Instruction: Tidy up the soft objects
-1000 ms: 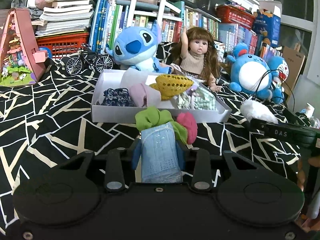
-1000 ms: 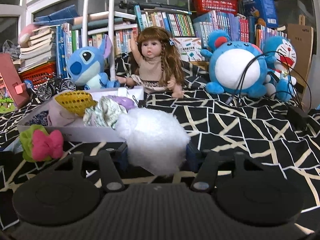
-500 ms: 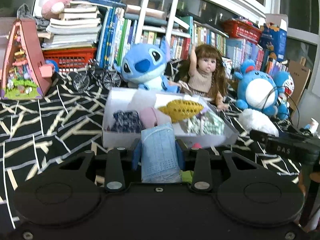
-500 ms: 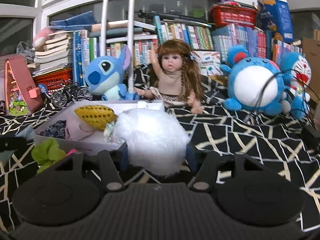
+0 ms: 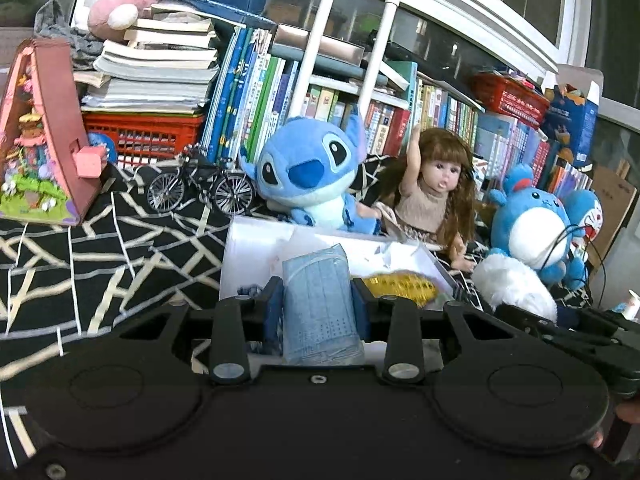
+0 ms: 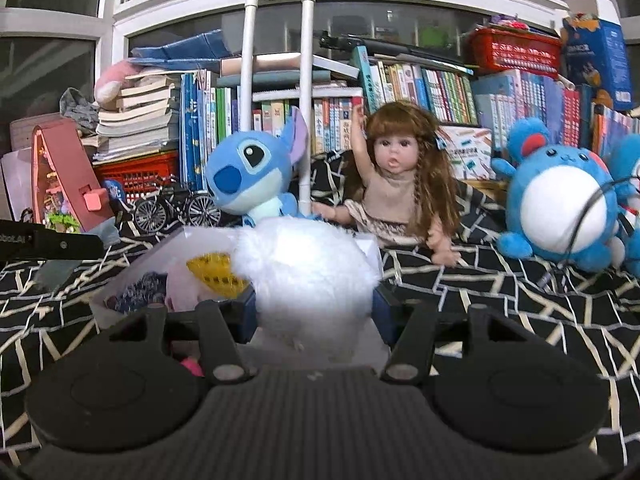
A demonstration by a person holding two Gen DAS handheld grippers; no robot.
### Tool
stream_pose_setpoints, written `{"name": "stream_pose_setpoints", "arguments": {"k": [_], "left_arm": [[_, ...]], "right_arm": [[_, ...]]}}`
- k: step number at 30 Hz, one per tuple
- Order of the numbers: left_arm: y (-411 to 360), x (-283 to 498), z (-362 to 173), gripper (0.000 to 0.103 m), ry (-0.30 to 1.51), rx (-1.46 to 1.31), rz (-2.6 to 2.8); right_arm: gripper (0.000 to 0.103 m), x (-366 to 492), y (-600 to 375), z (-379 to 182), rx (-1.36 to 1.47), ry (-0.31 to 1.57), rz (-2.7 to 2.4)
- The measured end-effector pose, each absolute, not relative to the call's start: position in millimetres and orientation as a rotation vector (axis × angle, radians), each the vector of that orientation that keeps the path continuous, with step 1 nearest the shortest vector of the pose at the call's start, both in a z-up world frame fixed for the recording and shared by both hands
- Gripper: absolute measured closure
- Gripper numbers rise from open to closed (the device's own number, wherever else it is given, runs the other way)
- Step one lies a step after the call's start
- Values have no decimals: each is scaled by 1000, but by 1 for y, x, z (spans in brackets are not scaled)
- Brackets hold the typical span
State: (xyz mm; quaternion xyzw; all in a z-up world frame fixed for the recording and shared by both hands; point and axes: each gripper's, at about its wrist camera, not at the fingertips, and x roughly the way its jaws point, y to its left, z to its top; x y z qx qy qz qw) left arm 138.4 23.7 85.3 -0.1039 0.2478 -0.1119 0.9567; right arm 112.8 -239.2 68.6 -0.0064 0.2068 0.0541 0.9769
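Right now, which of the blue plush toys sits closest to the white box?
The big-eared blue plush with the dark nose, sitting right behind the white box. The round white-bellied plush sits off to the right, beyond the doll.

Both wrist fisheyes are looking forward and slightly downward, each along its own claw, sitting close above the white cardboard box (image 5: 256, 248) (image 6: 362, 246). Both are facing the same crowded bookshelf (image 5: 440, 112) (image 6: 420, 92), blue plush alien (image 5: 308, 176) (image 6: 250, 172) and brown-haired doll (image 5: 432, 184) (image 6: 396, 176).
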Motion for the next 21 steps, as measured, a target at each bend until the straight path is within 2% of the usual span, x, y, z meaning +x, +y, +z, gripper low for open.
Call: {"name": "stream_pose_setpoints", "arguments": {"k": [12,21], "left_arm": [[23,239,105,69,584,-174,-170],[15,297,76,69,689,-191,-122]], "right_arm": [[43,195,-232,111,-5,458,157],[43,250,-217,94,28,580,187]]}}
